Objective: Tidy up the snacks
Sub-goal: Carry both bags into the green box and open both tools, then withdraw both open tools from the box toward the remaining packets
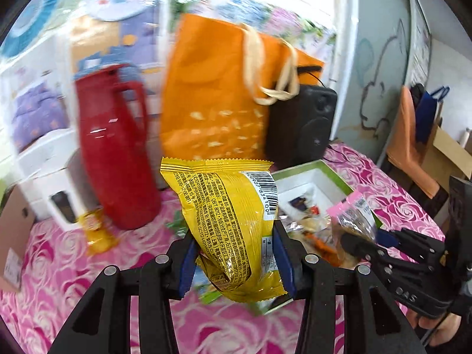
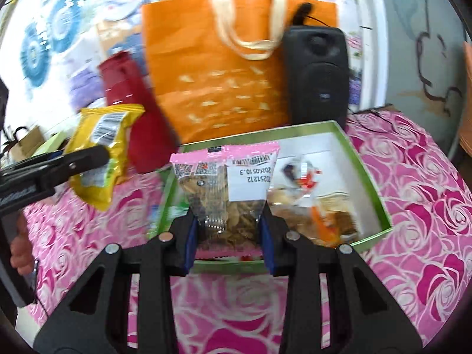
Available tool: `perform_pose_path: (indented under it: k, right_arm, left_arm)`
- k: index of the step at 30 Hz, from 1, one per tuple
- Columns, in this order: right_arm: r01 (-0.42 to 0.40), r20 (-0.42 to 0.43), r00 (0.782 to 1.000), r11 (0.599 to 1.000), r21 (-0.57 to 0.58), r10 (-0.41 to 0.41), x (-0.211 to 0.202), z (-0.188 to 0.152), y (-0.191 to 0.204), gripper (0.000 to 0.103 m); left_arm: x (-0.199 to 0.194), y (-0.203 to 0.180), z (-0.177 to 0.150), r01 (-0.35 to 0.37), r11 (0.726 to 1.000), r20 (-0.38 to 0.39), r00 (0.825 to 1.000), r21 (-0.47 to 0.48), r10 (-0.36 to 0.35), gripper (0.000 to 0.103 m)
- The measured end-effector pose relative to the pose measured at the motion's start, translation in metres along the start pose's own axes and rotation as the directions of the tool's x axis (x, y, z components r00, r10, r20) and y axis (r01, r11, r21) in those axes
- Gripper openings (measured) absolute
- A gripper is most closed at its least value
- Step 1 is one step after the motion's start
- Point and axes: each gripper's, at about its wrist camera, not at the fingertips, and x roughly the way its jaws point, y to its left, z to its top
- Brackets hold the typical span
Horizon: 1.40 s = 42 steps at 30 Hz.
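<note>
Both packets were lifted off the bench [image 2: 413,206]: the left gripper [image 1: 234,253] was clamped on the yellow snack bag [image 1: 227,221], long axis upright, and the right gripper [image 2: 227,236] was clamped on the pink-topped snack packet [image 2: 224,183], also upright. The green-rimmed box [image 2: 368,177] lay directly ahead of and below the right gripper, to the right of the left one, so the right was nearer for a drop-in, holding a few wrapped snacks [image 2: 318,215] already. Pink rose cloth covered the bench; orange tote [image 2: 212,67], black speaker [image 2: 317,73] and red flask [image 1: 118,147] stood at the back.
</note>
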Motion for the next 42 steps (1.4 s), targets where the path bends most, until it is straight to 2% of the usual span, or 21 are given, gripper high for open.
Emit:
perform_pose_path:
  k: [4, 5, 6, 7, 8, 9, 11, 13, 15, 22, 26, 29, 32, 36, 38, 40, 42]
  right_arm:
    - [0.039, -0.008, 0.999, 0.999, 0.03, -0.039, 0.013, 0.002, -0.03, 0.038]
    - [0.05, -0.008, 0.999, 0.998, 0.028, -0.05, 0.018, 0.002, -0.035, 0.039]
    - [0.062, -0.009, 0.998, 0.998, 0.018, -0.062, 0.025, 0.002, -0.039, 0.042]
    - [0.071, -0.017, 0.997, 0.997, 0.009, -0.071, 0.029, 0.0, -0.039, 0.048]
    - [0.072, -0.039, 0.997, 0.997, -0.002, -0.072, 0.036, -0.001, -0.04, 0.07]
    - [0.072, -0.057, 0.996, 0.997, -0.009, -0.072, 0.043, -0.002, -0.044, 0.092]
    - [0.079, -0.041, 0.996, 0.996, -0.031, -0.08, 0.045, -0.007, -0.043, 0.1]
    - [0.105, -0.027, 0.994, 0.993, -0.05, -0.106, 0.046, -0.012, -0.04, 0.101]
    - [0.092, -0.045, 0.995, 0.995, -0.045, -0.094, 0.049, -0.014, -0.04, 0.1]
    - [0.091, -0.021, 0.995, 0.993, -0.075, -0.093, 0.038, -0.008, -0.024, 0.101]
    - [0.065, 0.012, 0.998, 0.991, -0.116, -0.064, 0.02, -0.001, 0.0, 0.101]
    - [0.015, 0.032, 0.999, 0.987, -0.163, -0.01, 0.007, 0.002, 0.029, 0.101]
    - [-0.093, 0.014, 0.995, 0.974, -0.206, 0.097, 0.001, 0.003, 0.068, 0.101]
    - [-0.24, -0.082, 0.971, 0.931, -0.276, 0.226, 0.01, -0.006, 0.126, 0.101]
    - [-0.281, -0.146, 0.958, 0.912, -0.3, 0.247, 0.023, -0.013, 0.15, 0.1]
    - [-0.285, -0.197, 0.953, 0.906, -0.314, 0.231, 0.038, -0.02, 0.167, 0.091]
    - [-0.286, -0.263, 0.942, 0.908, -0.305, 0.208, 0.061, -0.027, 0.179, 0.07]
  left_arm:
    - [0.031, -0.023, 0.003, 0.014, 1.0, -0.022, 1.0, 0.026, -0.014, 0.048]
    - [0.035, -0.028, 0.003, 0.016, 0.999, -0.018, 1.0, 0.029, -0.016, 0.052]
    - [0.039, -0.03, 0.002, 0.019, 0.999, -0.007, 1.0, 0.035, -0.019, 0.061]
    - [0.045, -0.033, 0.001, 0.005, 0.999, -0.011, 1.0, 0.045, -0.004, 0.088]
    - [0.048, -0.034, -0.001, -0.019, 0.999, -0.018, 1.0, 0.046, 0.019, 0.103]
    - [0.051, -0.034, -0.004, -0.054, 0.997, -0.019, 0.998, 0.045, 0.055, 0.103]
    - [0.053, -0.032, -0.008, -0.07, 0.996, -0.023, 0.997, 0.053, 0.071, 0.103]
    - [0.055, -0.027, -0.011, -0.109, 0.992, -0.031, 0.993, 0.062, 0.111, 0.103]
    - [0.055, -0.024, -0.013, -0.13, 0.989, -0.032, 0.991, 0.067, 0.132, 0.103]
    - [0.036, -0.012, -0.015, -0.14, 0.988, -0.009, 0.99, 0.062, 0.141, 0.103]
    - [0.013, 0.002, -0.016, -0.159, 0.986, 0.025, 0.987, 0.051, 0.158, 0.103]
    - [-0.013, 0.033, -0.017, -0.203, 0.979, 0.057, 0.978, -0.002, 0.203, 0.103]
    - [-0.036, 0.077, -0.018, -0.246, 0.964, 0.061, 0.966, -0.1, 0.252, 0.103]
    - [-0.058, 0.131, -0.025, -0.299, 0.932, 0.049, 0.948, -0.204, 0.315, 0.103]
    - [-0.063, 0.152, -0.029, -0.328, 0.916, 0.034, 0.938, -0.23, 0.345, 0.103]
    - [-0.062, 0.167, -0.035, -0.343, 0.906, 0.017, 0.933, -0.249, 0.358, 0.103]
    - [-0.058, 0.179, -0.039, -0.345, 0.902, 0.002, 0.934, -0.258, 0.357, 0.103]
